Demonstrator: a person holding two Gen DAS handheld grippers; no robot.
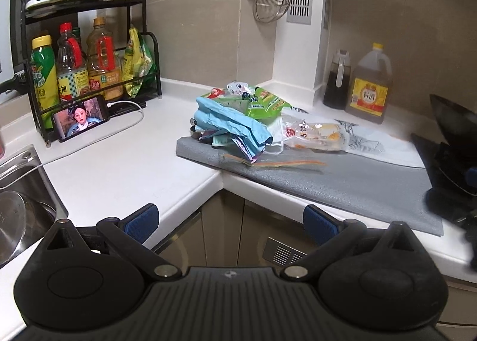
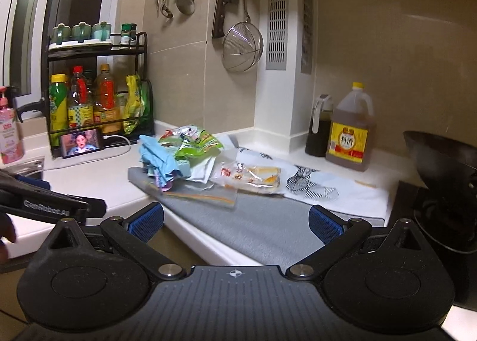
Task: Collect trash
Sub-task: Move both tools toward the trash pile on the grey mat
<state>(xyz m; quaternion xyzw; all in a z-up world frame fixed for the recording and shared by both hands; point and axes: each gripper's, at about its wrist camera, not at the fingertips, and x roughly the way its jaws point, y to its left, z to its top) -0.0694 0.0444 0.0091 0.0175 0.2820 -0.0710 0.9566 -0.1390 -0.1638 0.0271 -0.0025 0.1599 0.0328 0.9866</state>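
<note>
A heap of trash lies on a grey mat (image 1: 342, 180) (image 2: 262, 221) in the counter's corner: a crumpled blue wrapper (image 1: 229, 123) (image 2: 159, 159), a green snack bag (image 1: 262, 104) (image 2: 198, 147) on top, a clear food packet (image 1: 316, 135) (image 2: 253, 178), and a thin clear strip with orange lines (image 1: 277, 162) (image 2: 202, 195). My left gripper (image 1: 231, 226) is open, below the counter edge and well short of the heap. My right gripper (image 2: 237, 221) is open too, over the mat's front edge, nothing between its fingers. The left gripper's body (image 2: 44, 207) shows at the right wrist view's left side.
A black rack of sauce bottles (image 1: 89, 66) (image 2: 98, 96) and a playing phone (image 1: 80, 122) (image 2: 80, 142) stand at the left. A sink (image 1: 21, 192) sits at far left. Oil jug (image 1: 369, 87) (image 2: 350, 129), dark bottle (image 1: 337, 81) and black wok (image 1: 453, 132) (image 2: 444, 168) at right.
</note>
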